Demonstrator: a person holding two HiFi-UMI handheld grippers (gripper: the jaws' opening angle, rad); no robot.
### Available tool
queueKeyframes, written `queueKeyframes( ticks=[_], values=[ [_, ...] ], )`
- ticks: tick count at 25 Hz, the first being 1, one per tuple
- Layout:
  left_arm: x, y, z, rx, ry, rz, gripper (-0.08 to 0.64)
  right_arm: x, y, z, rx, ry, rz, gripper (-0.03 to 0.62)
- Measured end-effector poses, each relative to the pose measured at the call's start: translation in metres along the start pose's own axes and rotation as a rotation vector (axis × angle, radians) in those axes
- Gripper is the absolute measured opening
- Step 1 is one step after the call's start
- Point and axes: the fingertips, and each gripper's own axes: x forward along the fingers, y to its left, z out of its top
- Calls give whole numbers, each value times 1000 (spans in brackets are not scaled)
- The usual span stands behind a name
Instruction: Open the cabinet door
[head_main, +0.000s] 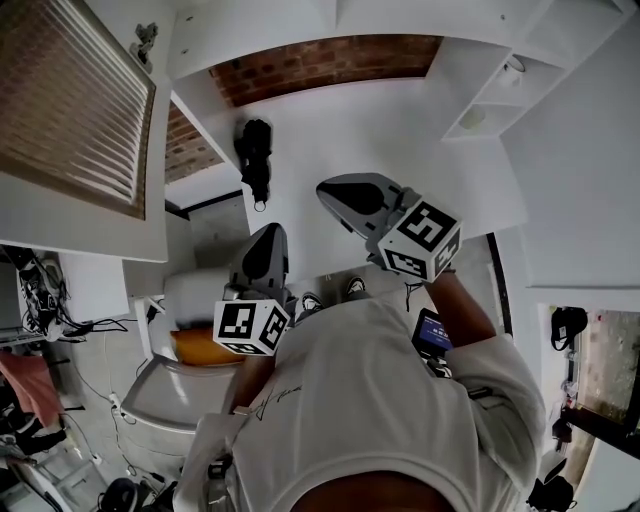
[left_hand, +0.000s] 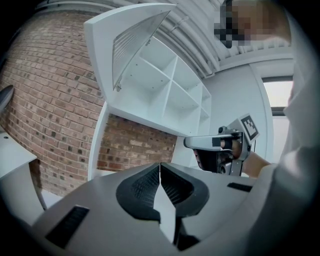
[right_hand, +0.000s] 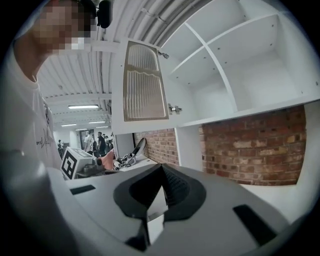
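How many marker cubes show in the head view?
2. One cube sits on the left tool, low and left of centre. The other cube sits on the right tool, higher and right of centre. None looks hidden.

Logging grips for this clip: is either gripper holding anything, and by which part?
Nothing is held: left gripper and right gripper are both shut and empty.

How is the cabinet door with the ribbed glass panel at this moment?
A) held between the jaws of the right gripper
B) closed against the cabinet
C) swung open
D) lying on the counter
C: the cabinet door stands swung out to the side, and the shelves inside show.
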Motion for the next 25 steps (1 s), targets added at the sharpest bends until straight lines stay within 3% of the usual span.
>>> queueKeyframes(
  ticks=[15, 25],
  values=[
    [1, 3, -9, 6, 17, 19, 18, -24, -16, -49, 86, 76, -79, 25],
    [4, 8, -14, 6, 24, 28, 18, -54, -34, -76, 179, 92, -208, 25]
  ],
)
